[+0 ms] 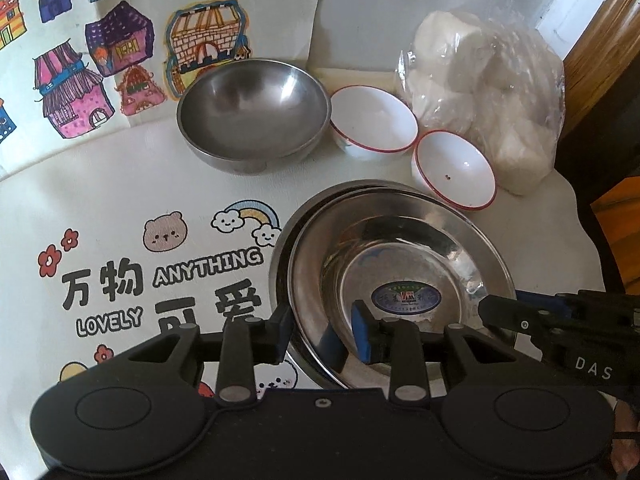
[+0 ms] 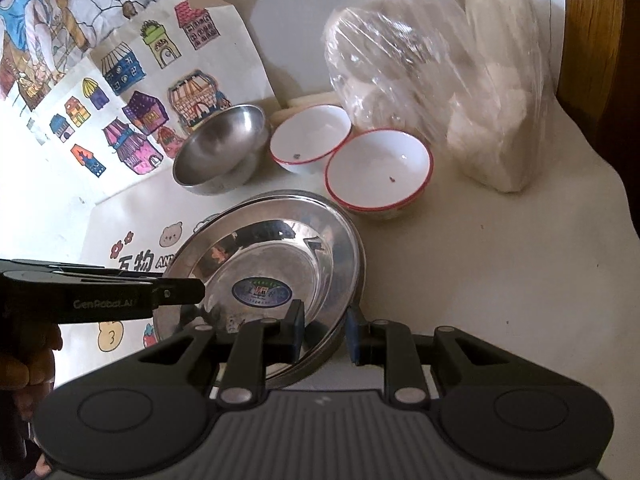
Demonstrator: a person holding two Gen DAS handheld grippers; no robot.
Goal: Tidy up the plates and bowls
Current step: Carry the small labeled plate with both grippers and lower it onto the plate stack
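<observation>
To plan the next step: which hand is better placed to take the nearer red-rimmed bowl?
Probably the right. The right tongs straddle the top plate rim on the side nearest that bowl; the left tongs sit at the opposite rim and would cross the plate.

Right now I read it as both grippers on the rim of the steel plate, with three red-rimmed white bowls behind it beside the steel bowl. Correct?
Not quite: there are two red-rimmed white bowls, not three, as the right wrist view shows. Otherwise yes: the left gripper and the right gripper each straddle the steel plate rim, and the steel bowl sits beside the bowls.
</observation>
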